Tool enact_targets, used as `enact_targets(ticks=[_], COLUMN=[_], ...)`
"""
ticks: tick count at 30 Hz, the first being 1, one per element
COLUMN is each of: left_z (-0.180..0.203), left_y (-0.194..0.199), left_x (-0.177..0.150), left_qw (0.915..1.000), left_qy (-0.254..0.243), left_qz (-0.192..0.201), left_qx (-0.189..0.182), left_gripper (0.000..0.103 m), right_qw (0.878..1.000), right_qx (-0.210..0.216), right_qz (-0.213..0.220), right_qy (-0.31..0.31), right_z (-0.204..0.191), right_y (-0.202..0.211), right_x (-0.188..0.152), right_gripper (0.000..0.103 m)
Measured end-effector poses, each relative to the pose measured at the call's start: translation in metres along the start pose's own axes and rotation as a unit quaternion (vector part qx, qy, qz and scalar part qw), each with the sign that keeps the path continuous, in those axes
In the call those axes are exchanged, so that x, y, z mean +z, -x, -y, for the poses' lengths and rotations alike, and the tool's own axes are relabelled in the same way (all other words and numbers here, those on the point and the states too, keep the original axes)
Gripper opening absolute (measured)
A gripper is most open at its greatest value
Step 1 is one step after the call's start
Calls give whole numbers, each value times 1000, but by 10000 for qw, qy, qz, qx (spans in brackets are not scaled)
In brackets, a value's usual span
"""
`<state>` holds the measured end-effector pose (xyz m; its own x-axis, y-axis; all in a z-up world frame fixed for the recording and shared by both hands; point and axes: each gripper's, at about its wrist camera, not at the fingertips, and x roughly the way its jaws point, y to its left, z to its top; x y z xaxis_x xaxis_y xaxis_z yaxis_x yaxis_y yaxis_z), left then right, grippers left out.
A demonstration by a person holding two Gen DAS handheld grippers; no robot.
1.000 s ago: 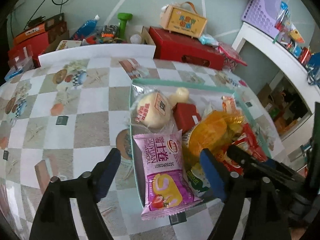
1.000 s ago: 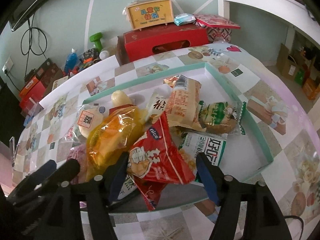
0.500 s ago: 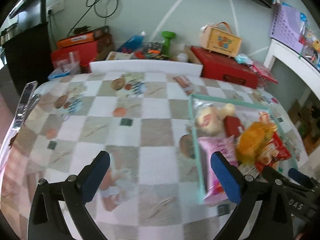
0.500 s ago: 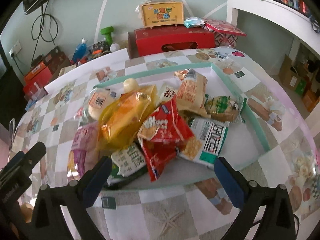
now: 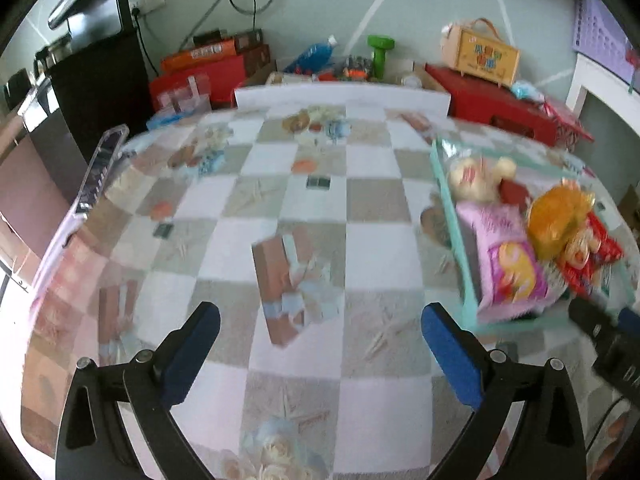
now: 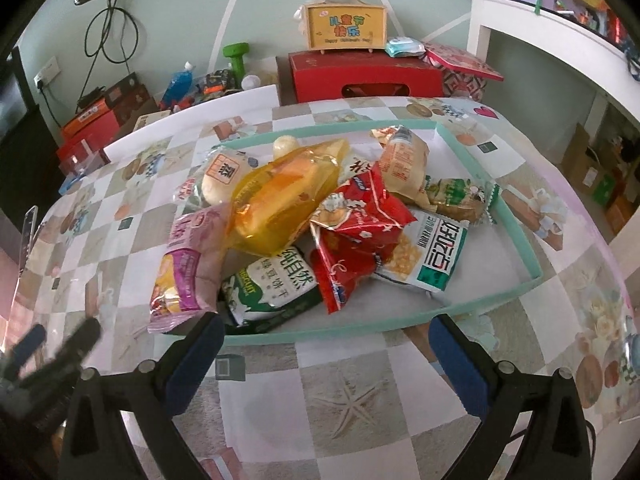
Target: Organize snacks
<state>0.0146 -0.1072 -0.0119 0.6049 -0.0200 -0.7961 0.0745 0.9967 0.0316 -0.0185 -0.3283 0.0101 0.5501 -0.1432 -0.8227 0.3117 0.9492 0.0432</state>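
In the left wrist view the left tongs [image 5: 320, 344] hang spread wide and empty over a bare stretch of the checkered desk [image 5: 304, 216], with the teal-rimmed tray [image 5: 452, 216] ahead and to their right; a pink packet [image 5: 506, 256] leans over the tray's near edge and an orange bag [image 5: 560, 216] rides on top of the heap beyond it. The picture is blurred, so finer detail is hard to read. A clear strip-like object [image 5: 100, 168] lies at the desk's far left edge, and red boxes [image 5: 492, 100] and a yellow gift case [image 5: 486, 56] stand past the desk's far end, well clear of any reach. In the right wrist view the right tongs [image 6: 324, 352] are likewise apart and hold nothing, just short of the tray's near rim [image 6: 360, 326]. Straight ahead of them lie a green-and-white biscuit pack [image 6: 272, 284], red packets [image 6: 360, 236], and a white-and-green pack [image 6: 436, 252]; the pink packet sits ahead to the left, half over the rim. Judging by this, the step in hand seems to be choosing a snack to lift from the pile. The next move probably calls for clearing the rim and closing on one loose packet; the overlapping wrappers stand in the way, since a pinch may drag neighbours along.
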Motion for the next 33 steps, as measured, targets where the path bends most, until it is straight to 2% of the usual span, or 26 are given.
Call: enact_targets(ticks=[4,11,27,33], left_z=[-2,-4,-10,-6], left_y=[-5,-17,-29,-30], left_x=[0,1,3,3], left_qw=[9996,9995,9993,9993], left_qy=[74,153,278,197], left_qz=[-59,-197,-202,-206], left_qx=[280,179,131,262], left_gripper=[101,101,101,101], right_qw=[10000,10000,9997,9997], right_qx=[18,-29,-83,-81], right_qz=[2,-76,-116,-119], right_qy=[54,40,217,213], right_z=[-3,-1,-9,-9], right_y=[-2,-11,-18,-18], right_x=[1,1,1,1], right_gripper=[103,103,103,103])
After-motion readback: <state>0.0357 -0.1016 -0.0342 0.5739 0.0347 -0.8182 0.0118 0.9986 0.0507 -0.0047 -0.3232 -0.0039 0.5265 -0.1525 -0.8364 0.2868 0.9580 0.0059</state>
